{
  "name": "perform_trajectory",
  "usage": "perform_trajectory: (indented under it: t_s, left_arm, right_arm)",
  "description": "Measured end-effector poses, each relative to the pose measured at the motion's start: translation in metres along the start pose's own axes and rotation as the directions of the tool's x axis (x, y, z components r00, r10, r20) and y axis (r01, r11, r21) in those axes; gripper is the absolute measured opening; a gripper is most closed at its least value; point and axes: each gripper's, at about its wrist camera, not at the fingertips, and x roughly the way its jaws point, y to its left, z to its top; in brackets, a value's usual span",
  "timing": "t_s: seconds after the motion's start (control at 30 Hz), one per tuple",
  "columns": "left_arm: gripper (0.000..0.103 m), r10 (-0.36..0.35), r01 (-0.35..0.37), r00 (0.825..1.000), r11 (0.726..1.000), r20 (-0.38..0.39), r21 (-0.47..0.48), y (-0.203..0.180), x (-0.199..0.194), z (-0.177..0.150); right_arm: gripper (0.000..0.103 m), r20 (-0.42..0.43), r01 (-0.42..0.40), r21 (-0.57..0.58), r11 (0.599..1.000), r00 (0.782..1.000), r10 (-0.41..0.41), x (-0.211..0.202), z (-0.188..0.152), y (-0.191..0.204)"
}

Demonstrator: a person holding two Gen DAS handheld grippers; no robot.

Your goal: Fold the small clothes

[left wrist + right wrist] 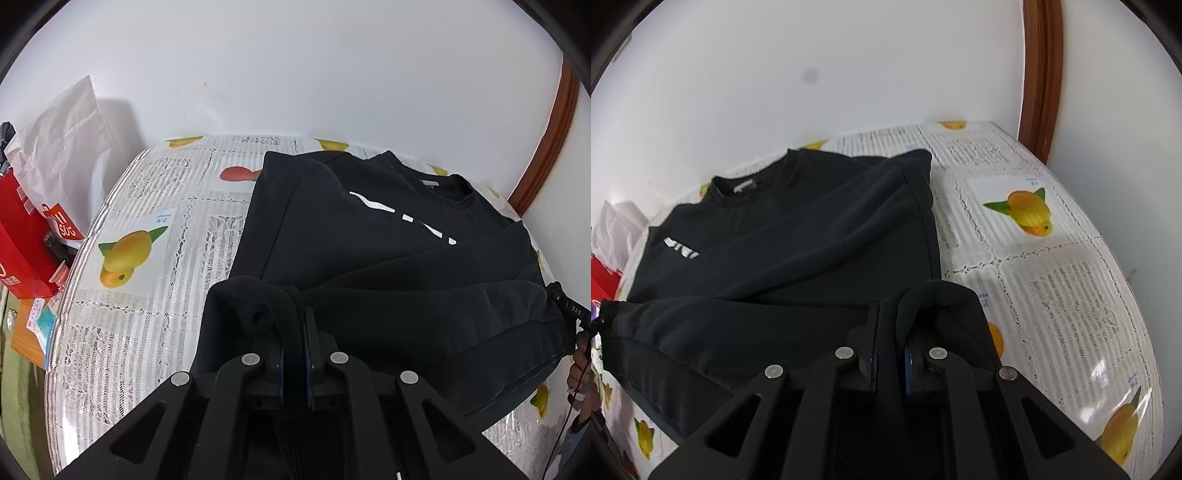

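A black sweatshirt [369, 236] with white chest lettering lies on the table, collar towards the wall. Its lower part is lifted and folded over towards the chest. My left gripper [297, 314] is shut on the hem's left corner, with cloth bunched between its fingers. In the right wrist view the same black sweatshirt [798, 236] fills the left and middle. There my right gripper [892, 314] is shut on the hem's right corner, and black fabric drapes over its right finger. The other gripper's black tip shows at the far right of the left wrist view, beside a hand.
The round table [147, 206] wears a white lace cloth printed with mangoes. A red box [22, 240] and a white paper bag [62, 147] stand off its left side. A white wall rises behind, and a brown wooden frame [1043, 74] stands at the right.
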Motion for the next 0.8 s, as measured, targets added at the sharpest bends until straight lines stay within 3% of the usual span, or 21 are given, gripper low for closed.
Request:
perform_trajectory:
  t_s: [0.17,0.33,0.43,0.5,0.67,0.8]
  left_arm:
    - [0.012,-0.002,0.002,1.000,1.000,-0.008,-0.006,0.002,0.003,-0.001]
    - [0.016,0.013,-0.013,1.000,1.000,-0.022,0.011,-0.002,0.000,-0.001]
    - [0.028,-0.014,0.014,0.999,1.000,-0.036,-0.006,-0.002,-0.010,-0.002]
    - [0.033,-0.036,0.035,0.999,0.999,-0.035,-0.011,0.000,-0.017,-0.004]
    - [0.043,-0.052,0.051,0.999,0.998,-0.012,-0.027,0.012,-0.041,-0.017]
    - [0.050,-0.028,0.029,1.000,0.999,0.009,-0.044,0.031,-0.053,-0.034]
  right_arm:
    - [0.010,-0.010,0.005,0.008,1.000,1.000,-0.005,0.005,0.001,-0.001]
    - [0.017,-0.035,-0.026,0.028,0.999,0.999,0.027,-0.003,0.003,-0.004]
    - [0.030,-0.038,-0.049,0.039,0.998,0.998,0.050,-0.016,0.002,-0.005]
    - [0.038,-0.016,-0.046,0.032,0.998,0.999,0.047,-0.030,-0.002,-0.005]
    - [0.041,0.077,-0.027,-0.036,0.999,0.997,0.030,-0.072,-0.020,-0.006]
    - [0.044,0.100,0.017,-0.002,1.000,0.995,-0.017,-0.086,-0.034,-0.028]
